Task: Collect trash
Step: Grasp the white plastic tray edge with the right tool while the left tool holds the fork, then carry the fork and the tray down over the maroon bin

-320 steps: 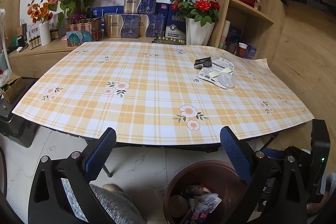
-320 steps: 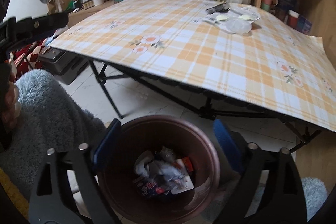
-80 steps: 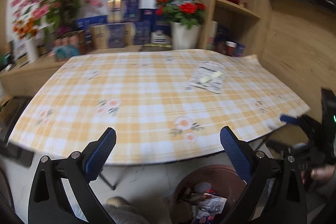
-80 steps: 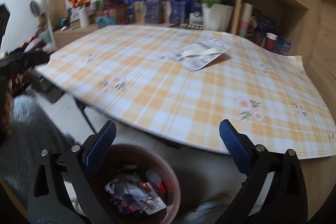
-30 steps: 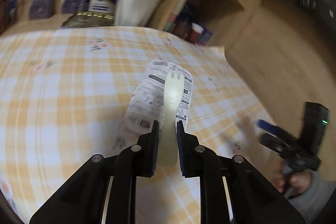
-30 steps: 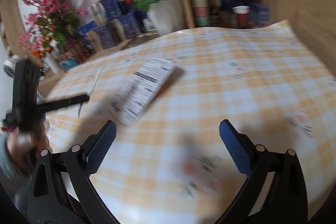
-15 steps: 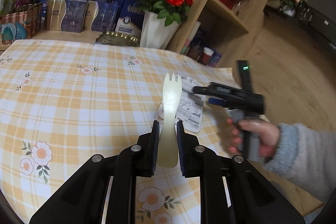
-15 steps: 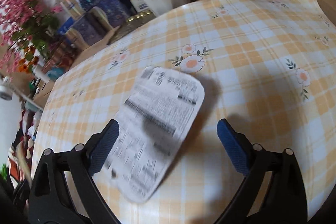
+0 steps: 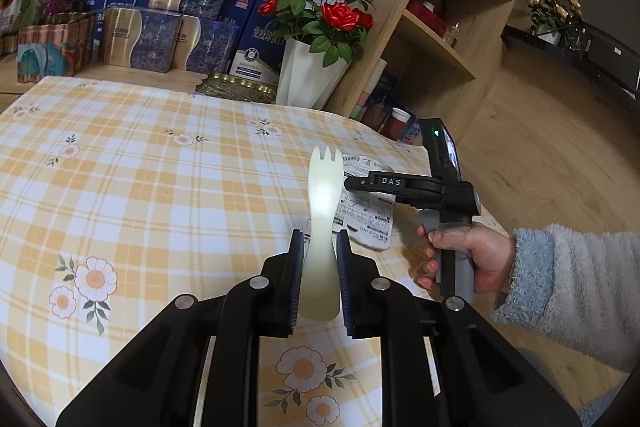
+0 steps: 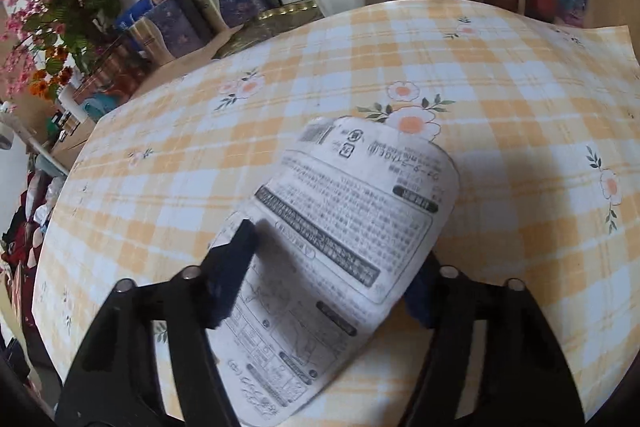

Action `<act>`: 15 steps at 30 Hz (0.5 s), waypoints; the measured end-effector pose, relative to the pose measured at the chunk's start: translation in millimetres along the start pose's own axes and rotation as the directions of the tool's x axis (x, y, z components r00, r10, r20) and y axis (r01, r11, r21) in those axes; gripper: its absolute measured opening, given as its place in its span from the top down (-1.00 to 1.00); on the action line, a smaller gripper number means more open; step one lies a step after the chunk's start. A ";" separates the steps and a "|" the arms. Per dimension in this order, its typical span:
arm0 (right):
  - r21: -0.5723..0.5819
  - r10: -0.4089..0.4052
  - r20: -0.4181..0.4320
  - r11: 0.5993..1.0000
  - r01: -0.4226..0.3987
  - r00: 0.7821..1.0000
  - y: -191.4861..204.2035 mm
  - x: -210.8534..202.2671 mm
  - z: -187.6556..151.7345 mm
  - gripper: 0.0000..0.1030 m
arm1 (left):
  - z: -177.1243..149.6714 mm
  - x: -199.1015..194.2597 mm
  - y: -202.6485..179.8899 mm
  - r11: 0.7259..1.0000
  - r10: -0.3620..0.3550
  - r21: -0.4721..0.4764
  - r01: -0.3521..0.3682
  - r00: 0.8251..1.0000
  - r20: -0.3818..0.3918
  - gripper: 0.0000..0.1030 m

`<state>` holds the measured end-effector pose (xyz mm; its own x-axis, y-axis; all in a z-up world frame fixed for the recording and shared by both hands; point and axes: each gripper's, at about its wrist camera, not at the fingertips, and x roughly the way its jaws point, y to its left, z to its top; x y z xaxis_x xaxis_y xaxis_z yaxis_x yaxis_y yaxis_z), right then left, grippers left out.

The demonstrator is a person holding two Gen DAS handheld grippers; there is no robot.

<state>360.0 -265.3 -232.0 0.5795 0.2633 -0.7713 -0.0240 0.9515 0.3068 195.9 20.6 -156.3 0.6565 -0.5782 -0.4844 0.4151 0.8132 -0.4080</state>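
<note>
Closing in, the right gripper (image 10: 320, 267) seemingly straddled the wrapper (image 10: 340, 227), fingers spread; left gripper (image 9: 319, 259) pinched the spork (image 9: 322, 203).

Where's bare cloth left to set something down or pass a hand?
Free: the tablecloth left of the spork, up to the gift boxes. Crowded: right side, where the printed lid lies between the right gripper fingers.

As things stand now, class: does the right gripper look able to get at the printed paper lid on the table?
Probably yes. The right gripper is already at the printed paper lid, one blue finger on each side, jaws still apart. Nothing lies on the lid; the plastic spork is clamped in the left gripper, clear of it.
</note>
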 end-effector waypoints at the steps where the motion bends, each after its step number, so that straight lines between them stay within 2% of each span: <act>1: 0.000 0.024 0.007 1.000 -0.024 1.000 0.8 -3.1 -1.4 0.07 | -0.7 -0.8 0.0 1.000 0.002 0.002 -0.002 1.000 0.000 0.68; 2: 0.005 0.042 0.012 0.999 -0.042 0.999 1.2 -6.0 -1.6 0.14 | -0.6 -1.6 0.0 1.000 0.002 0.005 -0.002 1.000 -0.001 0.68; 4: 0.020 0.070 0.027 0.997 -0.071 0.997 2.1 -15.8 -3.2 0.40 | 0.7 -5.2 -0.6 1.000 0.002 0.008 -0.002 1.000 0.003 0.68; 6: 0.038 0.103 0.057 0.994 -0.106 0.993 3.5 -28.4 -3.9 0.49 | 2.9 -8.6 -0.6 1.000 -0.001 0.005 0.001 1.000 0.009 0.68; 8: 0.047 0.118 0.095 0.991 -0.123 0.988 5.5 -44.8 -3.9 0.53 | 4.9 -13.1 -1.6 1.000 -0.004 0.002 0.004 1.000 0.020 0.75; 9: 0.049 0.124 0.108 0.990 -0.130 0.986 6.2 -52.4 -3.6 0.57 | 6.2 -16.0 -2.8 1.000 -0.006 -0.001 0.006 1.000 0.024 0.94; 15: 0.007 0.108 0.168 0.994 -0.110 0.980 13.7 -98.2 -0.7 0.67 | 6.8 -21.3 -13.7 0.999 -0.030 0.018 0.030 1.000 0.003 0.94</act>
<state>302.3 -278.1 -152.4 0.7019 0.3338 -0.6292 -0.0822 0.9154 0.3940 180.5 22.2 -135.1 0.6455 -0.6023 -0.4697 0.4463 0.7964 -0.4080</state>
